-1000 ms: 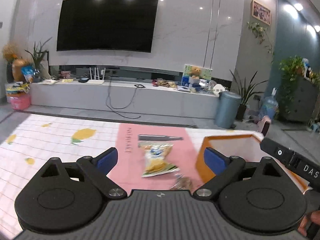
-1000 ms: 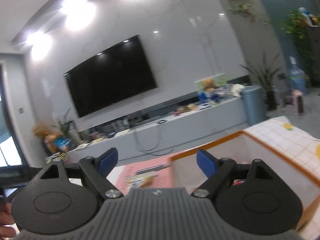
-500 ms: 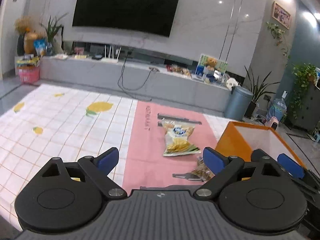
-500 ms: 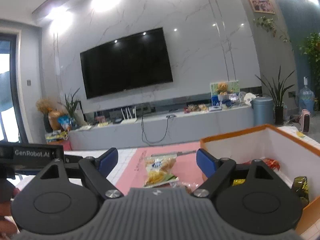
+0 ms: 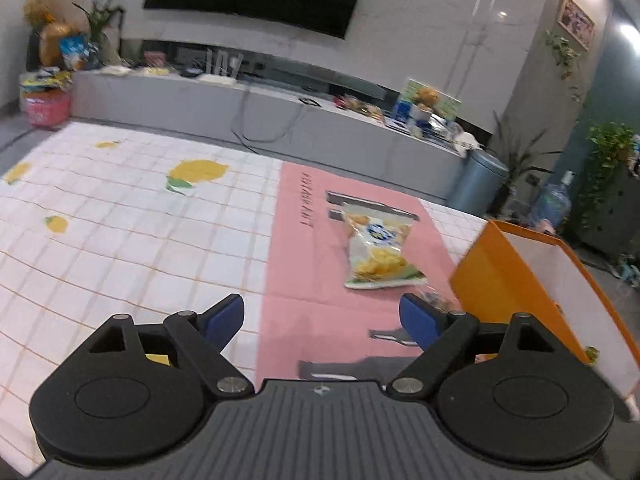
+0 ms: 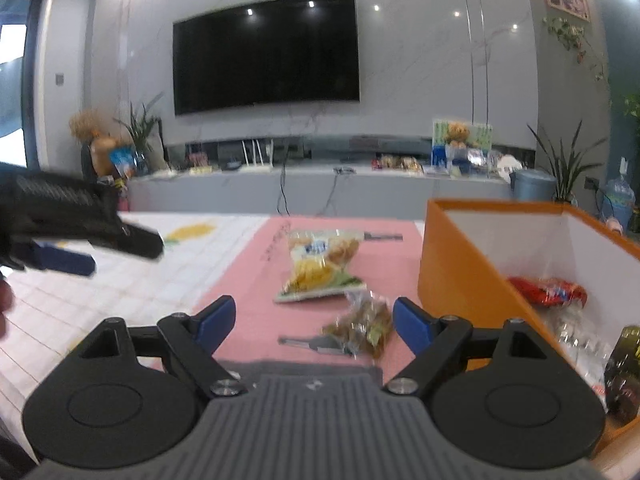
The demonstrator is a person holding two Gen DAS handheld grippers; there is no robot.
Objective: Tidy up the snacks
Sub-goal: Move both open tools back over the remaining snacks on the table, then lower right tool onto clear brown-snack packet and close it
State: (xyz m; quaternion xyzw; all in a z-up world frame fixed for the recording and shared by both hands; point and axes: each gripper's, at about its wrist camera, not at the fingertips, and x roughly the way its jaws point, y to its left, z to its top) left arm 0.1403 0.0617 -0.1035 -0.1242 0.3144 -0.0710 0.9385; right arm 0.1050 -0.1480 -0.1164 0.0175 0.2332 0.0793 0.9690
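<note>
I am holding my left gripper (image 5: 322,318) over the counter (image 5: 120,240), and its jaws are standing wide apart with nothing between them. My right gripper (image 6: 314,322) is hanging over the pink mat (image 6: 256,288), and its jaws are wide apart too, gripping nothing. The yellow chip bag (image 6: 320,266) is lying flat on the mat, at about 12 o'clock from my right jaws. The small brown snack pack (image 6: 360,326) is lying just beside it, close to my right blue fingertip (image 6: 412,328). The orange box (image 6: 460,280) is sitting at 2 o'clock. A red snack bag (image 6: 548,290) is lying inside it. I am seeing my left gripper at 9 o'clock in the right view.
</note>
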